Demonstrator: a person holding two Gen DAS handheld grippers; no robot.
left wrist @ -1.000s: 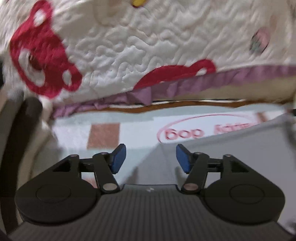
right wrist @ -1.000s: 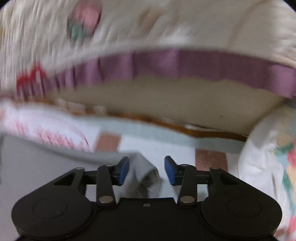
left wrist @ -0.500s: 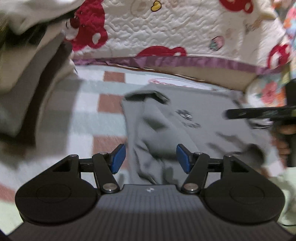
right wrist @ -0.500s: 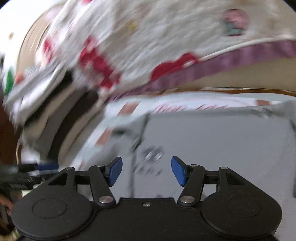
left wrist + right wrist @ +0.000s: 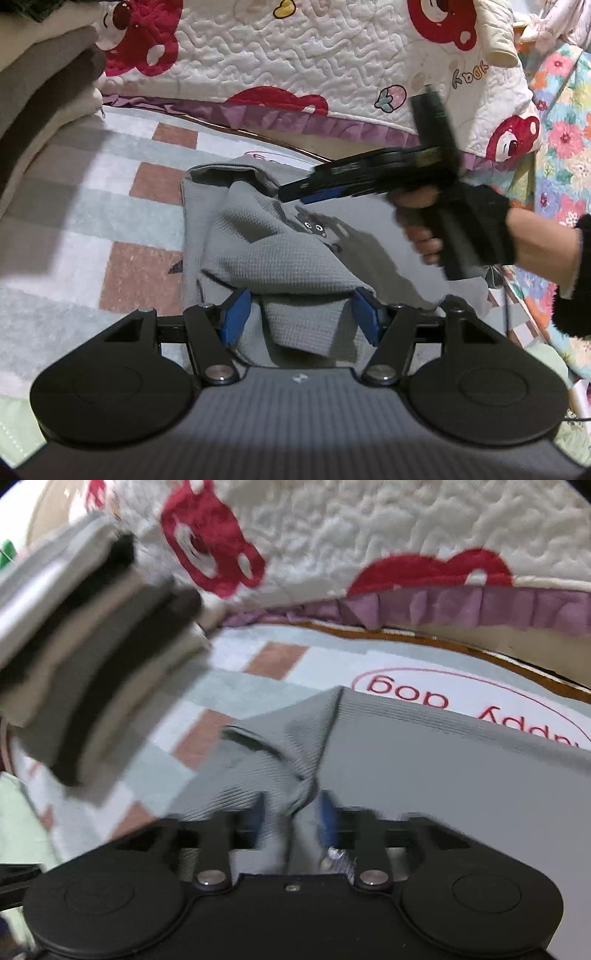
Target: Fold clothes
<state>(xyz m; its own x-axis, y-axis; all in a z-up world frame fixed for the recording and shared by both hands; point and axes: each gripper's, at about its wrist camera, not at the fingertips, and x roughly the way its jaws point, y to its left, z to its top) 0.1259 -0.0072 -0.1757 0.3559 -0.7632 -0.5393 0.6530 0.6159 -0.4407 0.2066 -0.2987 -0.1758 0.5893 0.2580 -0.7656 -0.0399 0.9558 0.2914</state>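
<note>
A grey waffle-knit garment (image 5: 266, 243) with a small dark print lies on a checked rug (image 5: 122, 206), partly folded over itself. My left gripper (image 5: 301, 317) is open, its blue pads on either side of a loose fold of the garment at its near edge. My right gripper (image 5: 317, 194) shows in the left wrist view, held in a gloved hand above the garment's far part. In the right wrist view the right gripper (image 5: 290, 812) has its pads close around a bunched ridge of the grey garment (image 5: 424, 768); the view is blurred.
A stack of folded clothes (image 5: 85, 657) stands at the left on the rug, also in the left wrist view (image 5: 40, 92). A white quilt with red bears (image 5: 314, 55) hangs along the far side. A floral fabric (image 5: 561, 147) is at the right.
Both grippers swung down from the quilt edge to the garment. The left now straddles a near fold. The right's pads have narrowed around a bunched ridge of the cloth.
</note>
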